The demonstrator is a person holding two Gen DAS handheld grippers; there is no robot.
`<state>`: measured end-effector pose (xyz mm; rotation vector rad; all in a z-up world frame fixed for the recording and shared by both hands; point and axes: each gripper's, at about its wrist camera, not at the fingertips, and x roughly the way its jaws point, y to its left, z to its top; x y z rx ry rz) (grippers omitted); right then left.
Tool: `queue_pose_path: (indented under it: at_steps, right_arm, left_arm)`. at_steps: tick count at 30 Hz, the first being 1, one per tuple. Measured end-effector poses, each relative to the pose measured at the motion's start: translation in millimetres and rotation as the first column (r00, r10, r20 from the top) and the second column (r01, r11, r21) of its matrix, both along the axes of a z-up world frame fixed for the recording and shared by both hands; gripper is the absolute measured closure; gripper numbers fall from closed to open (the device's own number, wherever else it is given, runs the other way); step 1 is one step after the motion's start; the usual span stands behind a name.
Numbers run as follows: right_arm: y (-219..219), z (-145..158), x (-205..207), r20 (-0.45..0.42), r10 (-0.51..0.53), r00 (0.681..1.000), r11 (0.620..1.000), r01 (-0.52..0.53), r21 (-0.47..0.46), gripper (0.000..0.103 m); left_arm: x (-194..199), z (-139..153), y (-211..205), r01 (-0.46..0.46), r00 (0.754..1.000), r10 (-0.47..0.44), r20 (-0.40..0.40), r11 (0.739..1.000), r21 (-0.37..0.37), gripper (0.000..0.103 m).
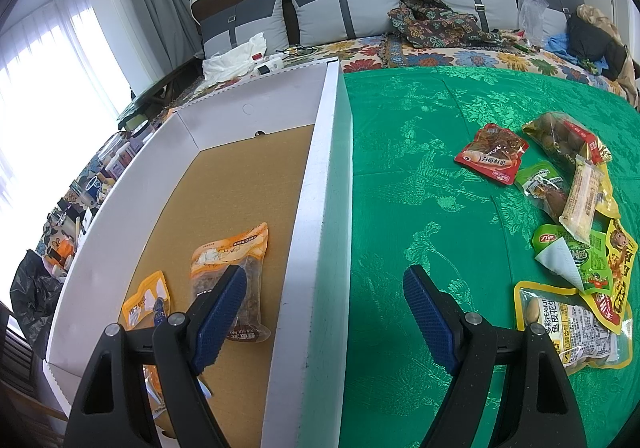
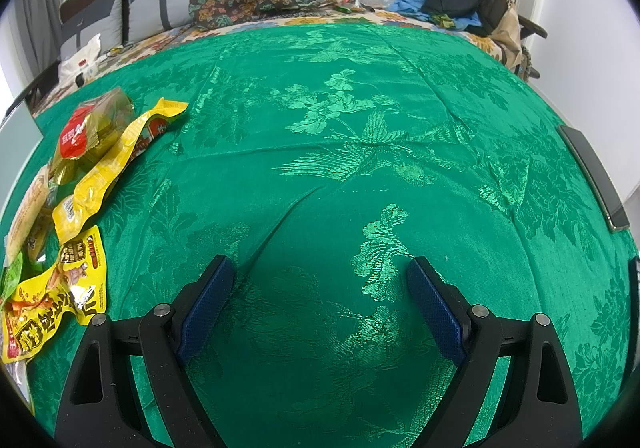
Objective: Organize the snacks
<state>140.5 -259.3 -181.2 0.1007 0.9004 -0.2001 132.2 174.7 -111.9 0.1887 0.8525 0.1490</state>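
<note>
Both grippers, left gripper (image 1: 324,280) and right gripper (image 2: 320,268), hang wide open, empty. 2 snack packets (image 1: 230,280) lie inside the white box (image 1: 320,175); the snack pile (image 1: 572,224) sits right of it on green cloth (image 2: 340,135).

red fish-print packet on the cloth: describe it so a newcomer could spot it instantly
Start at the white box with the cardboard floor, then look right across the green tablecloth to the snack pile. The red packet lies flat at the pile's near-left edge, closest to the box. It alone is all red, with a fish picture and dark contents.
</note>
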Motion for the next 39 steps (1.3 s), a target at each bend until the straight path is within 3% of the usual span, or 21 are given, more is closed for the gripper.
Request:
queue_pose_path:
  at_steps: [28,30,34,37,39]
  right_arm:
    - [0,0,0,0.000,-0.001,1.000,1.000,0.001,0.000,0.011]
    - [0,0,0,0.000,-0.001,1.000,1.000,0.001,-0.001,0.011]
    - [0,-1,0,0.001,-0.001,1.000,1.000,0.001,-0.001,0.011]
    - [0,-1,0,0.001,-0.001,1.000,1.000,0.001,-0.001,0.011]
    - [0,-1,0,0.001,-0.001,1.000,1.000,0.001,-0.001,0.011]
  left_arm:
    - [0,-1,-1,0.011,1.000,-0.011,0.002,1.000,0.021,0.023]
    - [2,-1,0,0.014,1.000,-0.014,-0.009,1.000,0.008,0.023]
    - [7,2,15,-0.021,0.998,0.015,-0.059,0.994,-0.104,0.023]
    - [1,20,21,-0.073,0.997,0.073,-0.003,0.989,-0.129,0.023]
    - [-11,42,13,-0.060,0.994,0.070,0.086,0.992,-0.114,0.020]
